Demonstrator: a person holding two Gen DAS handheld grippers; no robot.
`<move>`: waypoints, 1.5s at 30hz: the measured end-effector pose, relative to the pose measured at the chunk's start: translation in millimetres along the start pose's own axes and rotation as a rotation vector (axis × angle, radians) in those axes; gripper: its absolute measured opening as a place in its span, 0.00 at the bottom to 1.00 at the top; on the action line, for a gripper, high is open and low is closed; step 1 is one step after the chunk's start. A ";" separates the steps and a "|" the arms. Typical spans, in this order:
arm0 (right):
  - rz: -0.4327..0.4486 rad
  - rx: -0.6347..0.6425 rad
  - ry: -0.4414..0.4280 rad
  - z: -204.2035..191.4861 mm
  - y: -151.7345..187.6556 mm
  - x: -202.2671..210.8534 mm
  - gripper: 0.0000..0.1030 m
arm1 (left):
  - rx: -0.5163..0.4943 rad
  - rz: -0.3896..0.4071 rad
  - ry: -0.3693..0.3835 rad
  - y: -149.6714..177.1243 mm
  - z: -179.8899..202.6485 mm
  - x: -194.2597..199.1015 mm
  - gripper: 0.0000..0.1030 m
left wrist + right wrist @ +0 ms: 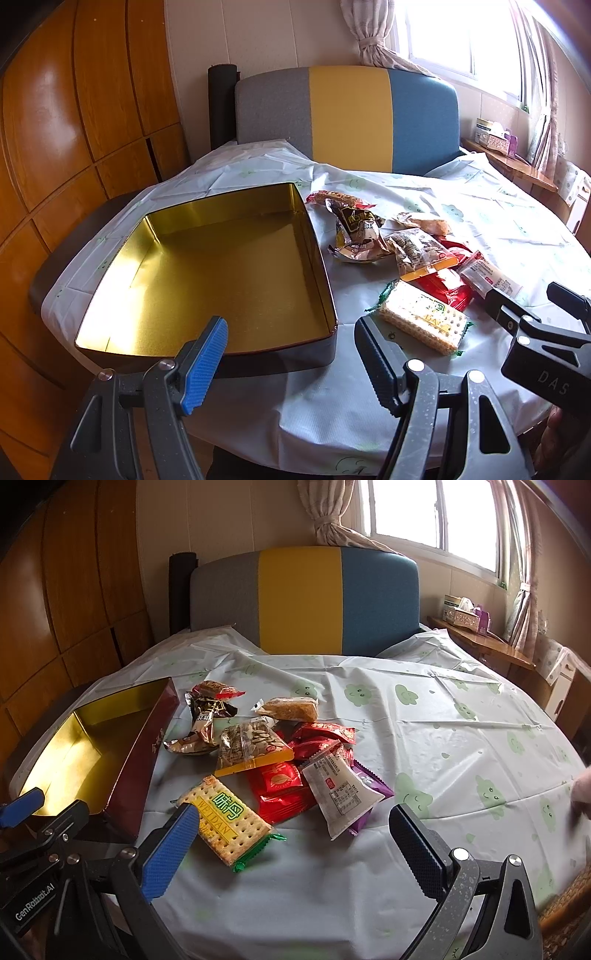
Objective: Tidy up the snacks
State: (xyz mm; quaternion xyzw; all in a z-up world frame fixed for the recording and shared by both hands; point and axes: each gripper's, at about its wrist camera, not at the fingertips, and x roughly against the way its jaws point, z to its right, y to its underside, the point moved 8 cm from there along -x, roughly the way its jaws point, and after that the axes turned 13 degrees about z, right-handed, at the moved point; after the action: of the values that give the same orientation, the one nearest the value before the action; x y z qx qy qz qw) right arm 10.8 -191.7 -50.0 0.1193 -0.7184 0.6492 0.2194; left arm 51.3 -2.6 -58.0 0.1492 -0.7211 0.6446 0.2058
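Snacks [273, 760] right of tin [207, 266]

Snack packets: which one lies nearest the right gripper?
The cracker packet with green ends, right beside the right gripper; its blue finger overlaps its corner.

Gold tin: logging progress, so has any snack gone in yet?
No, the gold tin shows only its bare gold floor; the snack pile lies beside it.

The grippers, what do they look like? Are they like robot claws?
A bit like claws. Each of them, left gripper and right gripper, has two dark grey arms joined with silver rivets. One finger wears a bumpy blue pad, the other a black ridged one. White letters read GenRobot.AI on the left gripper's body.
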 end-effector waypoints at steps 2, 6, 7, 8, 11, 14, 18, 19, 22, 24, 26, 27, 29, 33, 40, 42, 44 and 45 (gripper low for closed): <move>0.006 -0.008 0.001 3.0 -2.4 0.0 1.00 | -0.002 0.000 0.003 -0.1 0.7 -0.3 0.70; 0.004 -0.020 0.007 9.2 -5.1 -1.7 1.00 | -0.008 -0.003 0.012 0.6 2.2 -0.1 0.70; 0.003 -0.021 0.008 11.1 -6.5 -2.3 1.00 | -0.010 -0.003 0.015 0.6 3.0 -0.1 0.70; 0.001 -0.025 0.005 12.9 -8.2 -3.2 1.00 | -0.012 -0.004 0.020 0.5 3.8 -0.1 0.70; 0.002 -0.038 0.002 23.3 -18.7 -6.4 1.00 | -0.023 -0.003 0.036 0.1 7.3 0.5 0.70; 0.005 -0.044 -0.003 38.3 -34.6 -11.3 1.00 | -0.025 -0.006 0.070 -0.3 11.6 0.3 0.70; -0.042 -0.060 -0.041 64.1 -57.9 -28.9 1.00 | -0.032 -0.018 0.146 -1.5 23.2 -1.4 0.70; -0.055 -0.065 -0.050 71.6 -63.5 -34.4 1.00 | -0.029 -0.028 0.183 -2.3 27.8 -1.9 0.70; -0.083 -0.056 -0.052 97.8 -75.6 -52.0 1.00 | -0.003 -0.083 0.311 -2.6 44.0 -3.2 0.70; -0.096 -0.039 -0.031 114.2 -78.7 -64.7 1.00 | 0.016 -0.157 0.383 -0.4 55.5 -9.2 0.70; -0.113 -0.049 -0.009 132.4 -77.8 -76.9 1.00 | 0.045 -0.238 0.426 3.3 64.8 -17.6 0.70; -0.118 -0.067 -0.002 140.0 -76.1 -81.1 1.00 | 0.059 -0.267 0.439 4.8 70.0 -21.0 0.70; -0.135 -0.127 0.010 151.7 -70.2 -89.4 1.00 | 0.081 -0.321 0.468 5.7 80.7 -27.6 0.70; -0.153 -0.204 -0.051 144.6 -69.4 -91.6 1.00 | 0.131 -0.429 0.456 10.1 89.7 -45.6 0.68; -0.142 -0.168 -0.116 130.3 -74.0 -86.9 1.00 | 0.215 -0.586 0.361 26.2 106.1 -84.1 0.65; -0.147 -0.178 -0.130 128.7 -73.3 -86.5 1.00 | 0.240 -0.597 0.345 27.7 109.2 -91.6 0.65; -0.155 -0.175 -0.136 127.0 -71.5 -85.9 1.00 | 0.269 -0.598 0.319 28.3 110.8 -98.9 0.65; -0.157 -0.172 -0.139 126.2 -71.1 -85.9 1.00 | 0.276 -0.596 0.311 25.2 111.1 -100.1 0.65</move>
State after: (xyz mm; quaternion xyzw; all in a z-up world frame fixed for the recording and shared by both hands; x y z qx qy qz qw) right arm 98.2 -334.9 -35.4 0.2006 -0.7732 0.5564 0.2286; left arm 114.7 -114.6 -138.2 0.2791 -0.5123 0.6626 0.4697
